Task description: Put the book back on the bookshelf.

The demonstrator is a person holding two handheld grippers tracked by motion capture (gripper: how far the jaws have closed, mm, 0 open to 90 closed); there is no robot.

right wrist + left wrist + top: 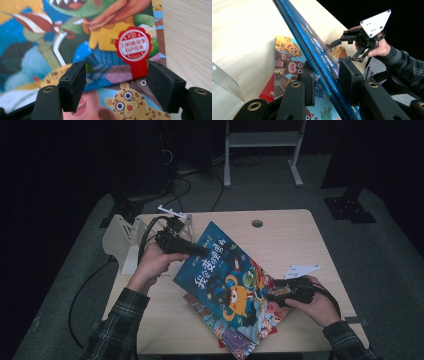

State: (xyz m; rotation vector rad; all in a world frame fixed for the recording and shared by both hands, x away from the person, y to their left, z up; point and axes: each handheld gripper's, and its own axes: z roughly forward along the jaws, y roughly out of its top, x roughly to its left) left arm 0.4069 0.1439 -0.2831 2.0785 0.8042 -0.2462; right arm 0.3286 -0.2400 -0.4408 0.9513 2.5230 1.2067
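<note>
Blue, with an orange monster and white lettering on its cover, the top picture book (pixel 227 280) lies tilted over the near middle of the wooden table (pixel 295 245), its far corner raised off the books below. The left gripper (pixel 200 249) pinches that raised corner: in the left gripper view the book's edge (pixel 317 56) runs between the two black pads (pixel 309 85), which press on it from both sides. The left hand (pixel 152 262) holds its gripper roughly level, pointing right, forearm angling in from the lower left. Beneath lies a second book with cartoon animals (pixel 235 337), with a red one under that (pixel 265 91). The right gripper (pixel 267 292) sits at the blue book's right edge, its jaws standing apart with nothing pinched; the right hand (pixel 315 307) rests low near the table's right side.
</note>
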